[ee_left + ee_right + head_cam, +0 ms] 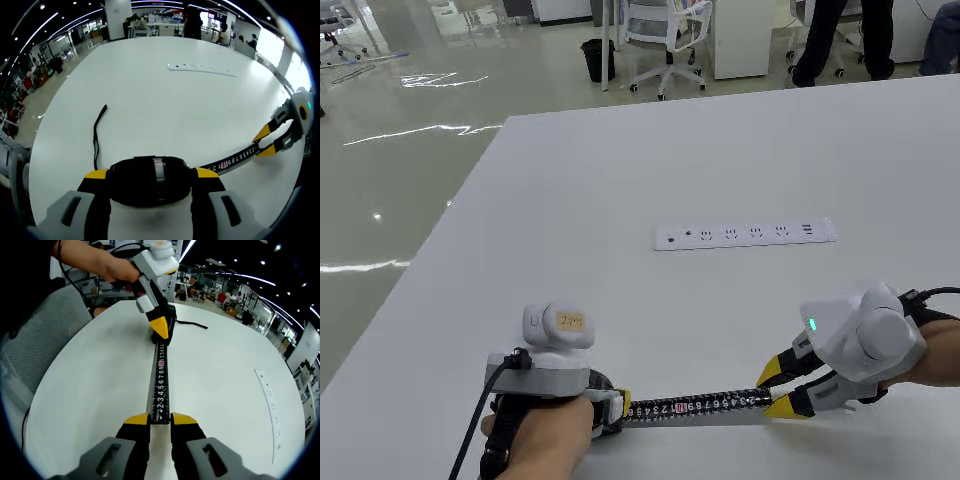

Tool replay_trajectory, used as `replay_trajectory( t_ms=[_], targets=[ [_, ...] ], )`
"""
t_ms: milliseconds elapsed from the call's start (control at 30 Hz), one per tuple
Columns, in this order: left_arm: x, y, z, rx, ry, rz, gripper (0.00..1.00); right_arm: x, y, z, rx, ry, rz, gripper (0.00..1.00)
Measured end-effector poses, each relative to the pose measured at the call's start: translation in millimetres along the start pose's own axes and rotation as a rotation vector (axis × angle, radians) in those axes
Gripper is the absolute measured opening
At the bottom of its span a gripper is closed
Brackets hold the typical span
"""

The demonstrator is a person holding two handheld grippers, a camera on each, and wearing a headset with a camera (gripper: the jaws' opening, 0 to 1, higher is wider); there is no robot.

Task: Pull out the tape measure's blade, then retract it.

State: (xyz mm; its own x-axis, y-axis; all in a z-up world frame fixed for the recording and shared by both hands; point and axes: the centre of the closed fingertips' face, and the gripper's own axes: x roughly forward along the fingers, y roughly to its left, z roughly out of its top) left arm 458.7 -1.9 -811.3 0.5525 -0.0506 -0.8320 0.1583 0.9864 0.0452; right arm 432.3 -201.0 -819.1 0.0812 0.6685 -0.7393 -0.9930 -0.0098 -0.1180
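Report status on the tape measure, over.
Left gripper shut on tape measure case. Right gripper shut on blade at its tip, blade partly out, stretched between them. Power strip well off the line.

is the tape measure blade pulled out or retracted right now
Out: the blade runs from the case in the left gripper to the right gripper, shut on its tip.

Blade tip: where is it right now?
Head view, lower right: the blade tip is pinched in the right gripper, with the blade running left to the tape measure case held by the left gripper.
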Motion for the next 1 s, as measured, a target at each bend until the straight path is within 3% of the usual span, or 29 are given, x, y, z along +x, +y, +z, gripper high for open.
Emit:
replay_trajectory(
  t_ms=[1000],
  targets=[
    [0.3, -0.5, -1.7, 0.012, 0.015, 0.01, 0.6, 2.8, 0.9, 6.6, -0.016, -0.002, 0.007, 0.15]
  ],
)
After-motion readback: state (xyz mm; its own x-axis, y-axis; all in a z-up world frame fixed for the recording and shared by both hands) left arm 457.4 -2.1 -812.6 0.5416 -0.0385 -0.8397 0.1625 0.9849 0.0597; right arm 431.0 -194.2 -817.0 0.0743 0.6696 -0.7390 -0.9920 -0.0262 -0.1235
